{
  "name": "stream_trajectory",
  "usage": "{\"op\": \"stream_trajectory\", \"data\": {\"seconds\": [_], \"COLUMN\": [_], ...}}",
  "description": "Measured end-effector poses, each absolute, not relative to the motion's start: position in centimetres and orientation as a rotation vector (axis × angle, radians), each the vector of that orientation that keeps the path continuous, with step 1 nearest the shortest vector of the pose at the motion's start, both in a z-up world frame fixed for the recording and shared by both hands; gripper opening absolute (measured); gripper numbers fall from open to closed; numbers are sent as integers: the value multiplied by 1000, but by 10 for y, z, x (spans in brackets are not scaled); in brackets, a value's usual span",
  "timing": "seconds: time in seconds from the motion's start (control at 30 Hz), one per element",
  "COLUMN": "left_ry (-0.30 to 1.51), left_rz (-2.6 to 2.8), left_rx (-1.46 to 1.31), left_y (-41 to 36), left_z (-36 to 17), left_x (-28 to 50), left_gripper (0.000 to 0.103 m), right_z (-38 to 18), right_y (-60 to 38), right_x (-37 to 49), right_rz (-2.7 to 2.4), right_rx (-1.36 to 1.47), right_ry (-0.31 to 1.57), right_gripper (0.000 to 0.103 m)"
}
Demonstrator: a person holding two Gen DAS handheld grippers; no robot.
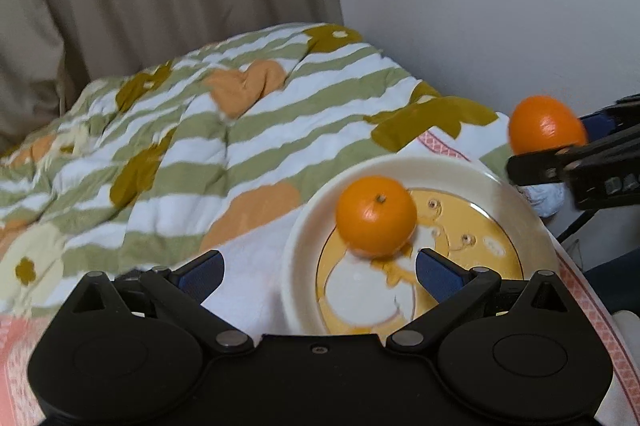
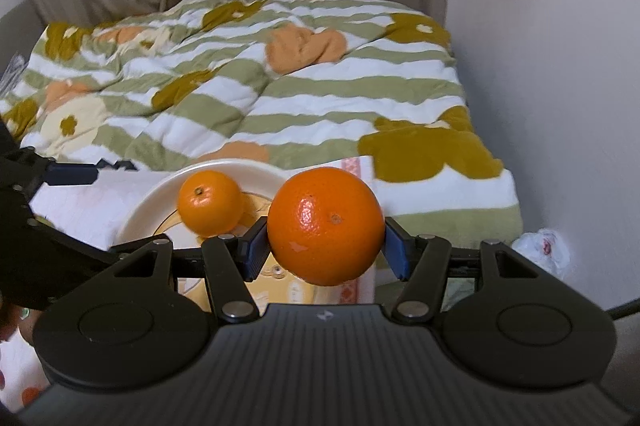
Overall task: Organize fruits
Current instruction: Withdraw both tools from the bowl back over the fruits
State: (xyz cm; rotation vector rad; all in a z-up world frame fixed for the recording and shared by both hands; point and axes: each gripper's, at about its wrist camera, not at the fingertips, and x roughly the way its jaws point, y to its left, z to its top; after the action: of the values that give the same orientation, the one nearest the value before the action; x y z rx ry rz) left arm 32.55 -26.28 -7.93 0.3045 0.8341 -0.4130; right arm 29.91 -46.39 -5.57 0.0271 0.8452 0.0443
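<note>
Right wrist view: right gripper [image 2: 325,240] clamps an orange [image 2: 325,226] at its widest girth, beside the plate [image 2: 136,222]; it looks light, firm-skinned, smooth and likely to roll. Left gripper [image 1: 320,272] stands wide apart, empty.

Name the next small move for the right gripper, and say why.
Probably carry the larger round orange over the cream plate and lower it beside the smaller orange: the right gripper holds it near the rim, and the left gripper is open and empty.

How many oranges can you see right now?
2. One orange sits on the cream plate; the other orange is held in the right gripper beside the plate. More could be out of view.
</note>
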Motion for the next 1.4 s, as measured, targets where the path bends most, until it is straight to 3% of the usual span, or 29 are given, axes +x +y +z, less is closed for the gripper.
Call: {"op": "stream_trajectory", "data": {"seconds": [0.67,0.73,0.8,0.9,1.4], "left_ry": [887,892,892,883,770], "left_rz": [-339,-338,-331,-321,-241], "left_rx": [232,216,213,210,156], "left_y": [-231,-229,-228,-228,-212], "left_z": [-71,-70,-68,-65,-20], "left_x": [294,293,292,287,234], "left_gripper": [103,103,103,103,103], "right_z": [-122,-122,-117,-107,-47], "right_y": [-410,-409,-406,-404,-433], "right_x": [326,325,322,312,260], "right_rz": [179,177,172,143,108], "right_rx": [-234,-240,-272,-310,-153], "right_ry": [874,861,820,742,734], "right_gripper": [75,80,103,103,103]}}
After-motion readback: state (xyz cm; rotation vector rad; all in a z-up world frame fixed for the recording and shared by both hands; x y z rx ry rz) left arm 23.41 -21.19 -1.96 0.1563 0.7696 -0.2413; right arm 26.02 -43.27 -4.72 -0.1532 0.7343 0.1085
